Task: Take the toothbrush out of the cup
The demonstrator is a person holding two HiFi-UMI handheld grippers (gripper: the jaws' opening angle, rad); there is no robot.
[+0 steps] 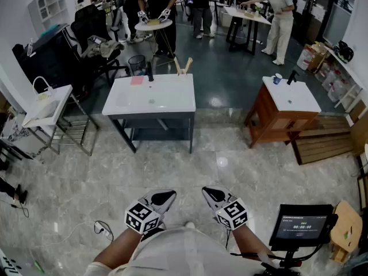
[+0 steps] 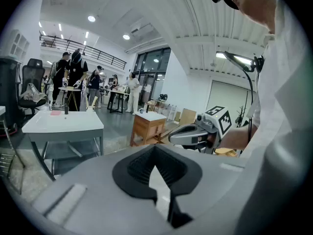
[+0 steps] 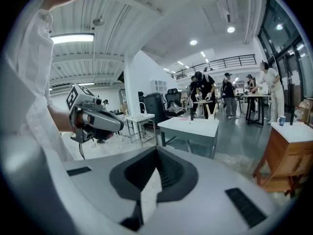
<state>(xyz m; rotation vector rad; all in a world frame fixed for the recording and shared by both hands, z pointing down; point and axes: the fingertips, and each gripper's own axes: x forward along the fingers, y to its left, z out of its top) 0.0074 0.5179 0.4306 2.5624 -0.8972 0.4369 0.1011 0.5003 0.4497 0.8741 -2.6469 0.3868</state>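
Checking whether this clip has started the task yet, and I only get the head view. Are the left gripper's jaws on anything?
Observer: No. The left gripper view shows the left gripper with its jaws together and nothing between them.
Operator: And the right one?
Observer: In its own view the right gripper is the same: jaws together, empty.
Operator: Is it aimed at the cup?
Observer: No. In the right gripper view the cup sits far off at the right edge, on the wooden cabinet. The white sink table lies roughly straight ahead of the jaws.
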